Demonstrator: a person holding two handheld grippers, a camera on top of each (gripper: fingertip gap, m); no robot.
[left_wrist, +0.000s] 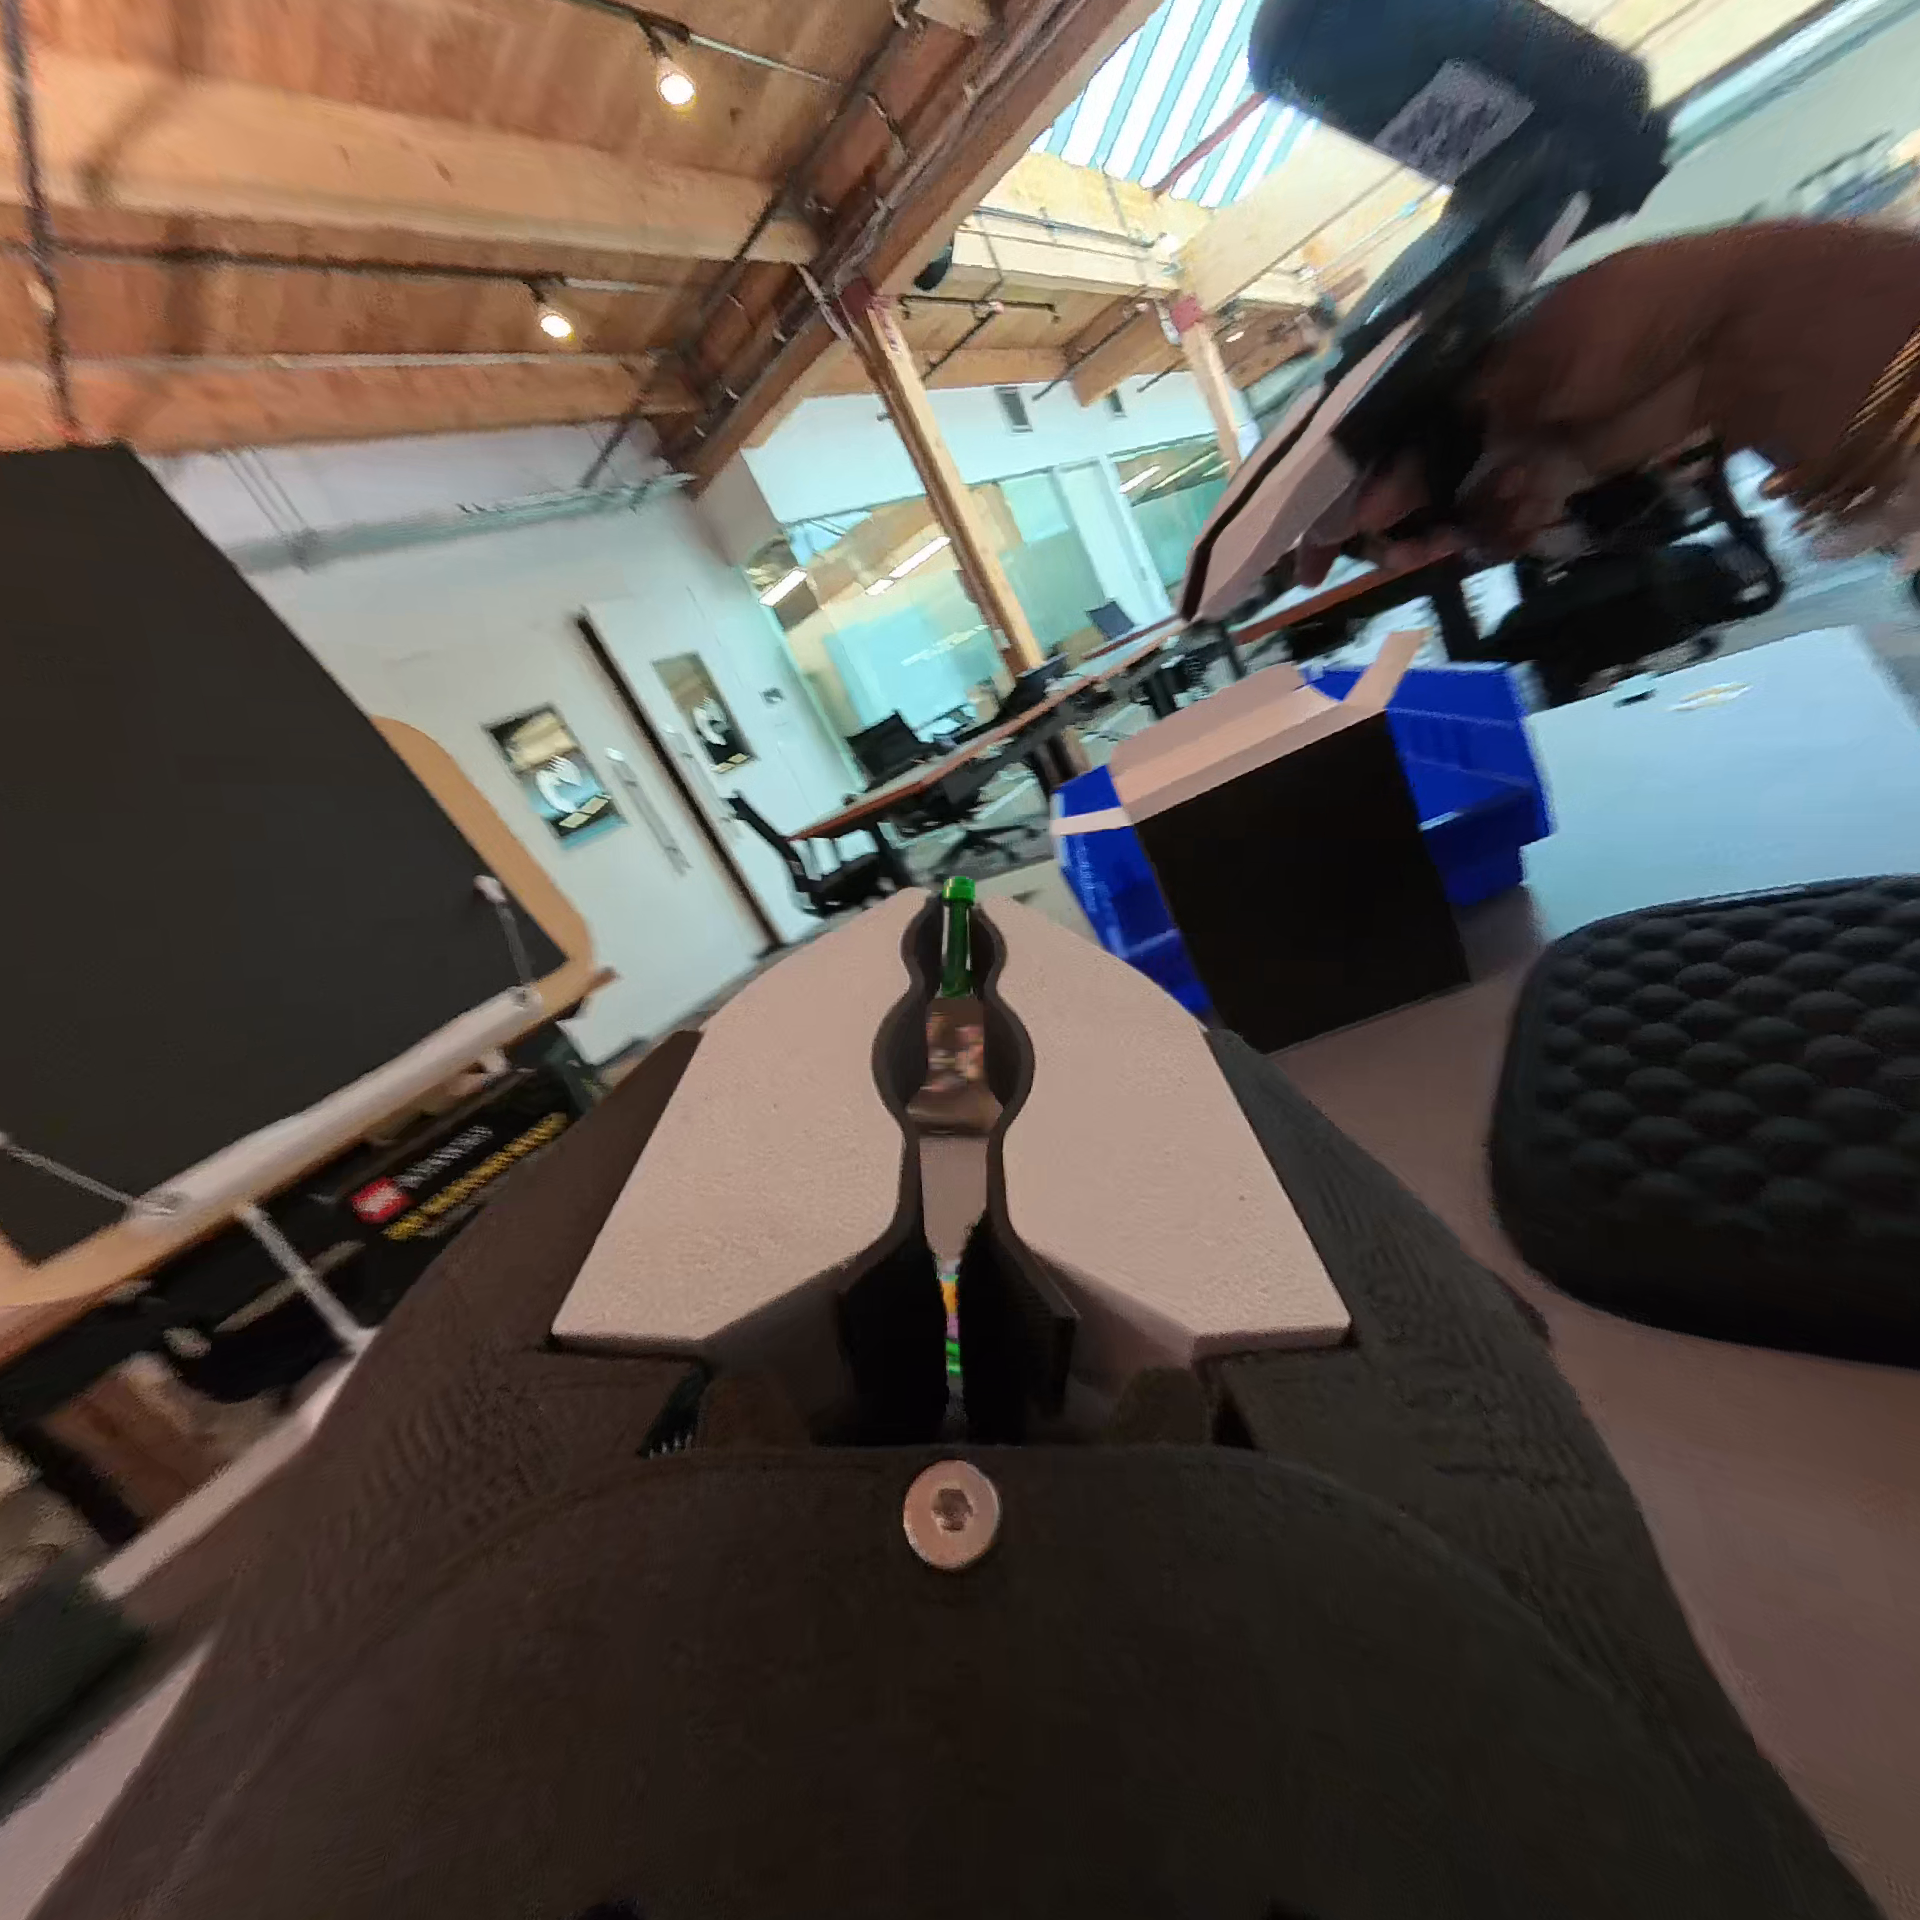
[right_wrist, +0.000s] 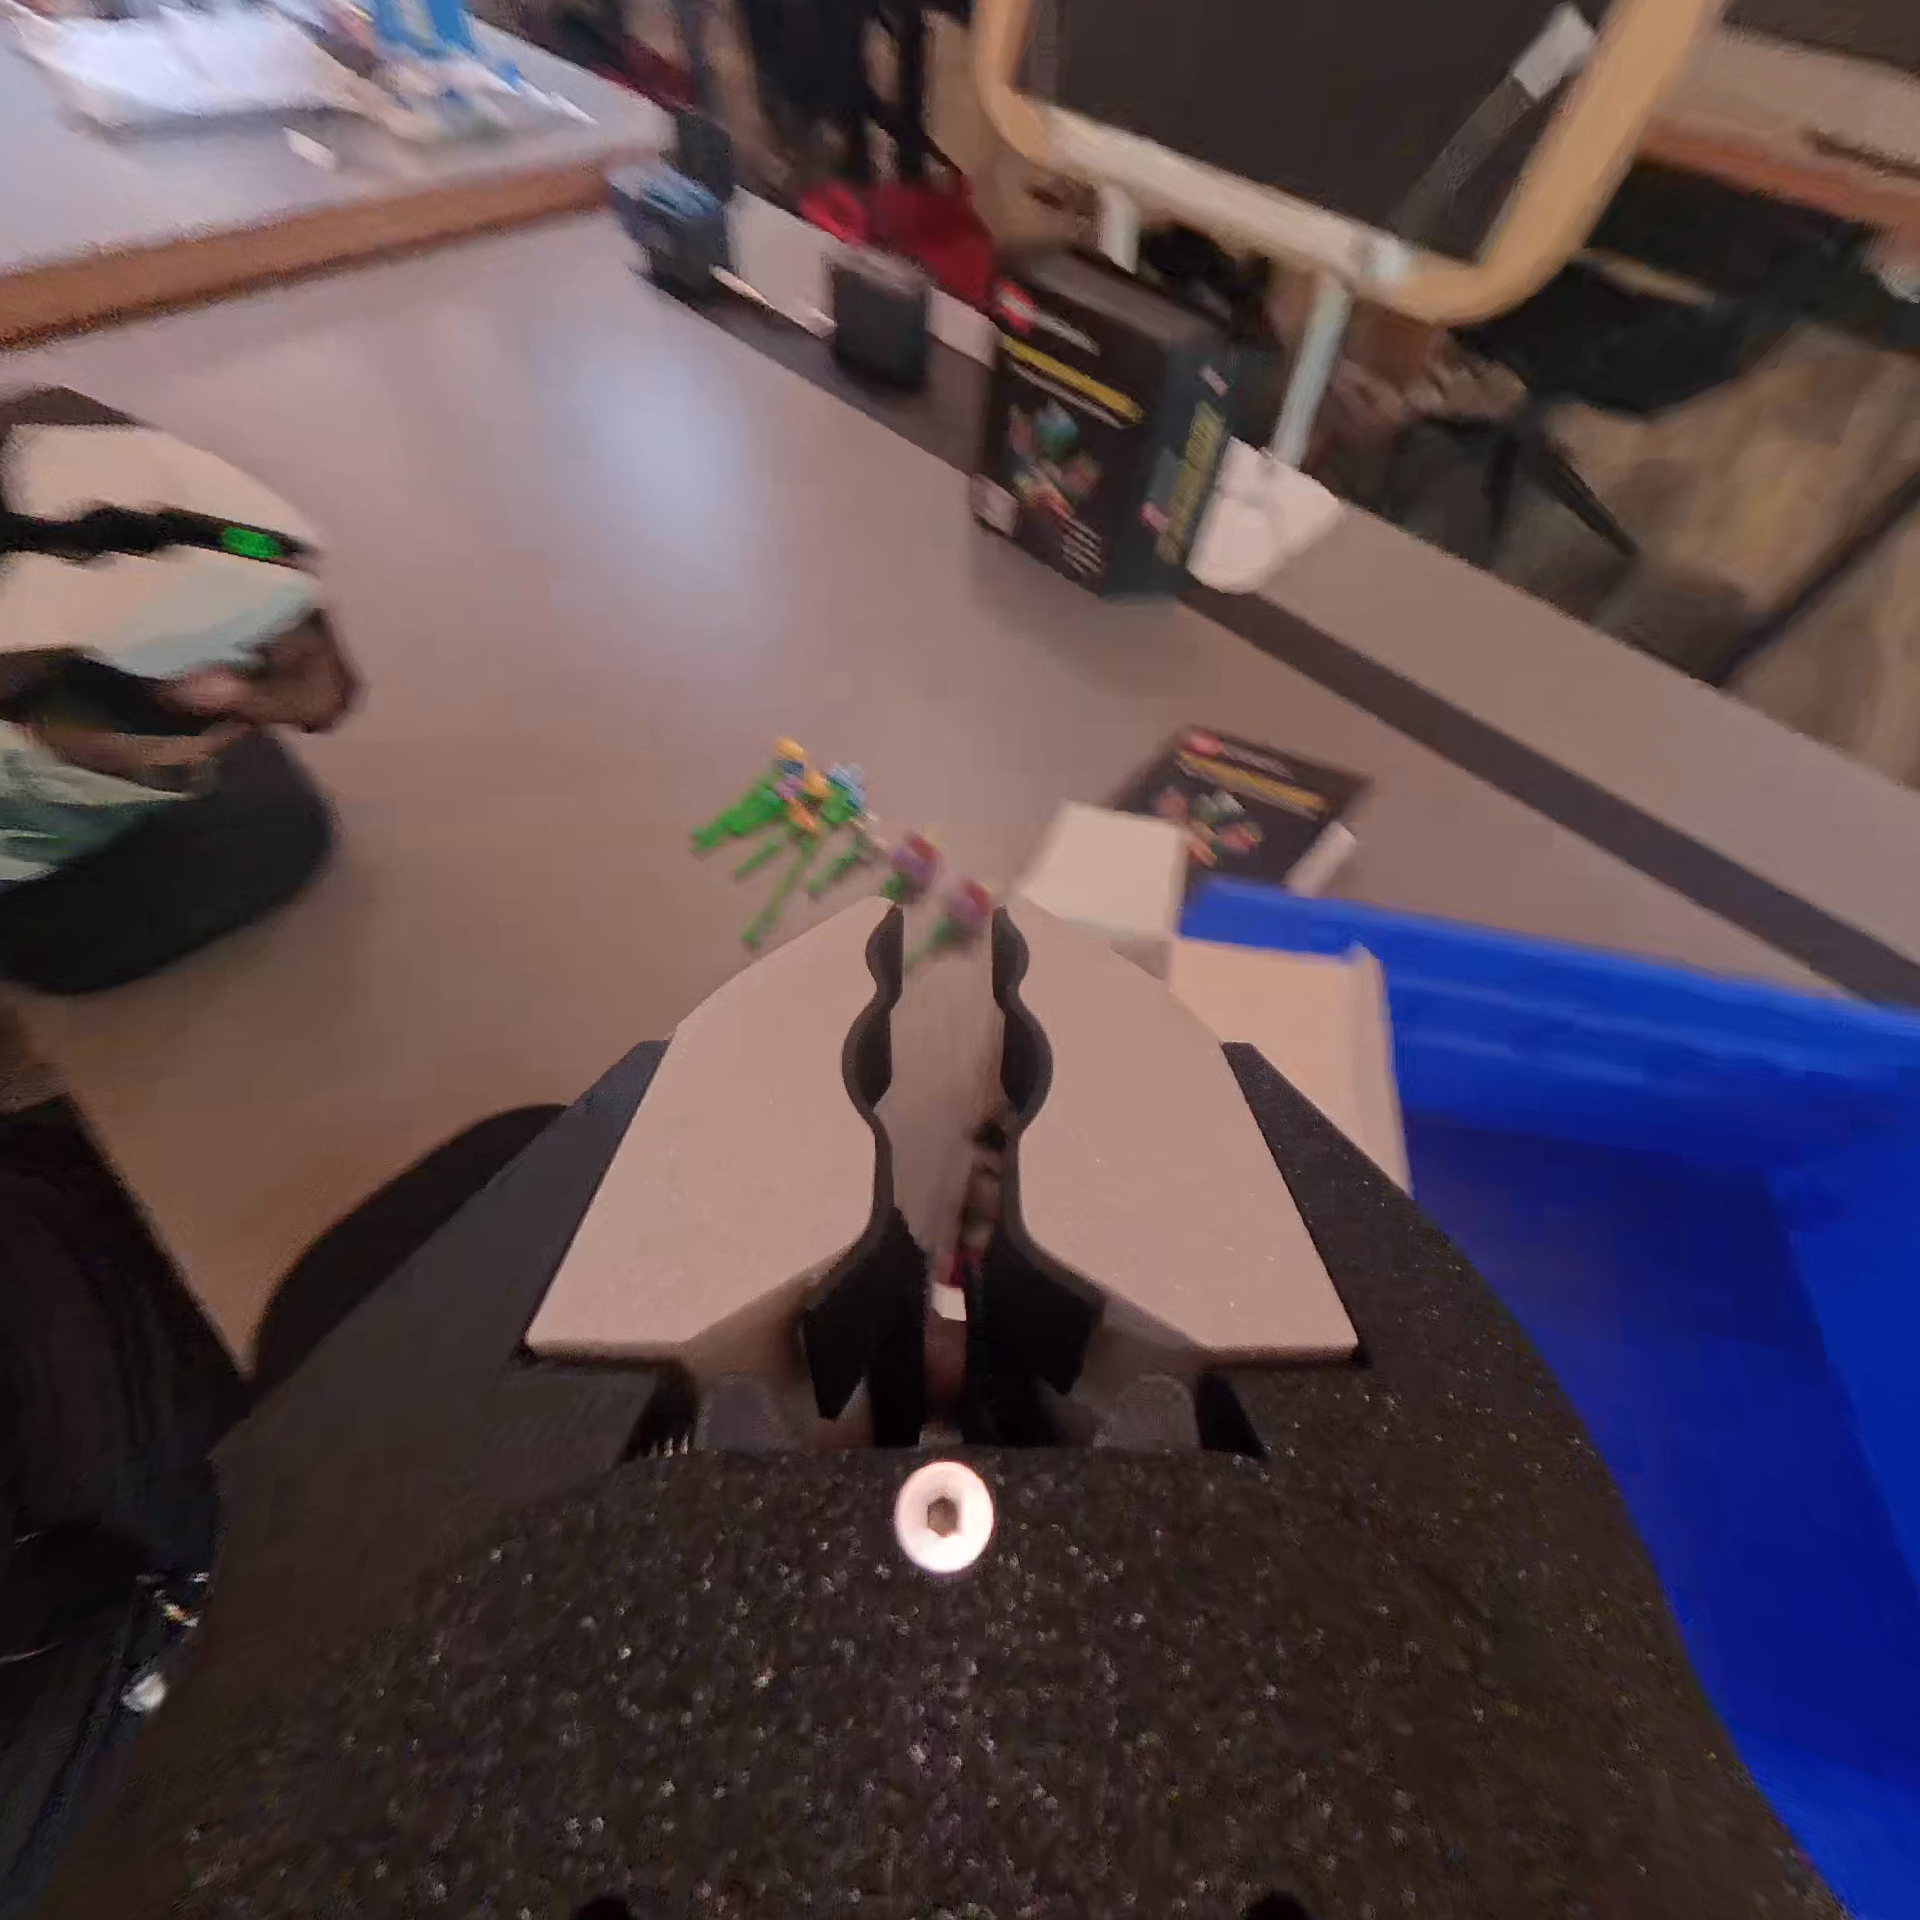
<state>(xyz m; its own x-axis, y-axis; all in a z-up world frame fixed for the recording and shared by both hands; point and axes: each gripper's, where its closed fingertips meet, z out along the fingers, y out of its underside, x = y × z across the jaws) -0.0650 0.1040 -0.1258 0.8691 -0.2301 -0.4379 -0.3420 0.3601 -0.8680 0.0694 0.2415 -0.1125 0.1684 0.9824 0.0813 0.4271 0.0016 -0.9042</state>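
My left gripper (left_wrist: 956, 920) is shut on a thin green toy stem (left_wrist: 956, 935) that sticks up between its fingertips, raised off the table and pointing into the room. It also shows blurred at the left edge of the right wrist view (right_wrist: 156, 582). My right gripper (right_wrist: 943, 925) has its jaws a little apart with nothing between the tips. Small coloured bits show deep in its gap, and I cannot tell what they are. It hangs above a bunch of toy brick flowers (right_wrist: 810, 821) lying on the grey table (right_wrist: 520, 468). In the left wrist view a hand holds it high at the upper right (left_wrist: 1226, 561).
A blue bin (right_wrist: 1662, 1143) is close on the right, with a white box (right_wrist: 1112, 862) and a dark booklet (right_wrist: 1236, 800) beside it. A black printed box (right_wrist: 1101, 436) stands at the table's far edge. A black textured cushion (left_wrist: 1714, 1112) and a black box (left_wrist: 1288, 883) lie to the right. Tip to tip, the grippers are about 20 cm apart.
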